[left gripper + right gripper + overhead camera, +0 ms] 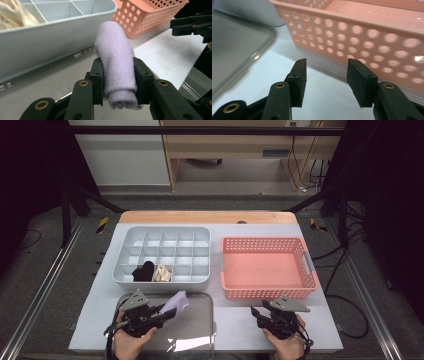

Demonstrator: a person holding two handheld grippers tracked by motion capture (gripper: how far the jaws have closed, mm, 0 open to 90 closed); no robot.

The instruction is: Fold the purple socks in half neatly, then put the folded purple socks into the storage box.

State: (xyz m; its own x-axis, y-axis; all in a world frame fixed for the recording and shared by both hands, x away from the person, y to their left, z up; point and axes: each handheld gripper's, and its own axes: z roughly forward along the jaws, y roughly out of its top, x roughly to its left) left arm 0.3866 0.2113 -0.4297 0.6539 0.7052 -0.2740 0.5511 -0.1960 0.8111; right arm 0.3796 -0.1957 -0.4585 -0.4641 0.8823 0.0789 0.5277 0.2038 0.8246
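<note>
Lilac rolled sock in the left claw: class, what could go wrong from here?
1. The lilac sock roll juts far past the left claw; its free end could catch a divider of the grey organiser and unroll.
2. The black sock and cream sock already fill two near cells; lowering there could jam.

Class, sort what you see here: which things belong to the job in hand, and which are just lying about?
In the job:
- lilac rolled sock, clamped in the left claw
- grey divided organiser
- black sock and cream sock in its compartments

Lying about:
- pink basket
- grey tray
- right claw, open
</note>
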